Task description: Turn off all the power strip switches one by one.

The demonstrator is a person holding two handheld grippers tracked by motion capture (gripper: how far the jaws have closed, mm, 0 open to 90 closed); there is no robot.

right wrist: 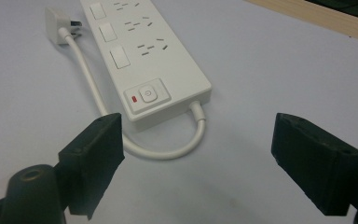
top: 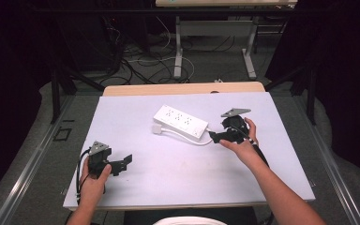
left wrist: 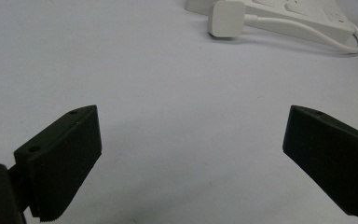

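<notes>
A white power strip lies at the middle back of the white table top; its cable loops round to a white plug lying beside its left end. The strip has several sockets, rocker switches and a main button with a red light. My right gripper hovers open just right of the strip's cable end, jaws wide apart around nothing. My left gripper rests open near the table's front left, far from the strip, with plug and cable ahead of it.
A wooden strip edges the table's far side. Behind it stand a desk frame and tangled floor cables. Bare table surface spreads between the two grippers.
</notes>
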